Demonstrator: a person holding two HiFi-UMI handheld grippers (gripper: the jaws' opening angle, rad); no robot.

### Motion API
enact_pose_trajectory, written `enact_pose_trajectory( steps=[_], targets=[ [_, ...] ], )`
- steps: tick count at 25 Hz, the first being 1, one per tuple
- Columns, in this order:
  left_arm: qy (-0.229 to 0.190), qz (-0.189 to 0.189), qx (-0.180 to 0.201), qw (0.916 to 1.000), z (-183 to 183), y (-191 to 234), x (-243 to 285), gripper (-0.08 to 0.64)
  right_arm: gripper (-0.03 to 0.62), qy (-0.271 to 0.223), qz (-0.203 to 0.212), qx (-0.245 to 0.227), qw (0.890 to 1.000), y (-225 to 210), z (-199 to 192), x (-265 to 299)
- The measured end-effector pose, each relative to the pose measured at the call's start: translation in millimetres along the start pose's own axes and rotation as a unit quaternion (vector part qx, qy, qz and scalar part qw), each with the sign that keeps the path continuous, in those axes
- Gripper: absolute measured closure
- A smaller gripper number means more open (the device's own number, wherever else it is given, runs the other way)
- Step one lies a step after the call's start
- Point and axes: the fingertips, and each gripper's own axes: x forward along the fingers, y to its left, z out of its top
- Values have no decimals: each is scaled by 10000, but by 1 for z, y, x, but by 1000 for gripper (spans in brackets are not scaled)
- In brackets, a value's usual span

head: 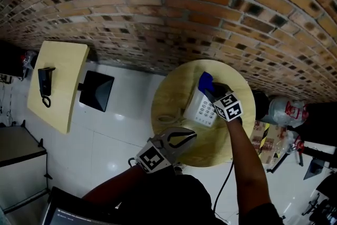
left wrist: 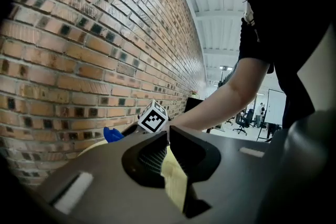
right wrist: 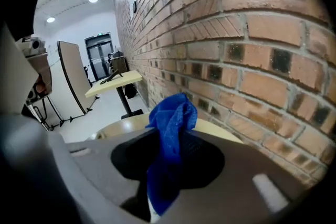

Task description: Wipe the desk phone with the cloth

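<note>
Claw number one, the left claw (head: pixel 192 136), sits at the near edge of the round surface (head: pixel 168 93). Its two jaws are closed tip to tip and there is nothing in them (the pale yellow we see through the gap below the tips is just the surface underneath).

Next comes the round surface itself. It looks like light wood, smooth and flat, and it stands close to a rough brick wall (head: pixel 158 8).

On it lies the desk phone (head: pixel 202 109). It is a white, boxy thing with rows of little buttons. We think it is hard plastic, smooth and a bit slippery, and light enough to slide when we rub it. So the empty claw could press gently on one side of the body to keep it from moving. The buttons are small and easy to push by mistake, so we would wipe softly there.

Then comes the cloth (right wrist: pixel 172 113). It is bright blue, soft and floppy, with a fuzzy weave. It bends any way we like, which is good for getting between buttons. A bunched middle is the best place to hold it, with a loose end hanging free to rub with.

Last is the right claw (head: pixel 212 93). Its jaws are squeezed on the cloth, with a tuft poking out past the tips. It is over the far end of the phone, by the wall. We cannot tell if the cloth is touching the phone.
</note>
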Motion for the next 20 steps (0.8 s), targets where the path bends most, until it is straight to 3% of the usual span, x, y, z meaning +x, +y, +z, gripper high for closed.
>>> enact_pose_trajectory(
  steps=[4, 9, 20],
  targets=[
    [-4, 169, -82, 9998, -5, 17, -9, 541, 482, 115, 25, -34, 9999, -15, 13, 24],
    [-36, 279, -106, 9995, -8, 28, -15, 541, 482, 187, 138, -203, 9995, -1, 12, 34],
    [-53, 270, -109, 9996, -6, 25, -9, 541, 482, 103, 635, -399, 9971, 89, -18, 22]
  ],
)
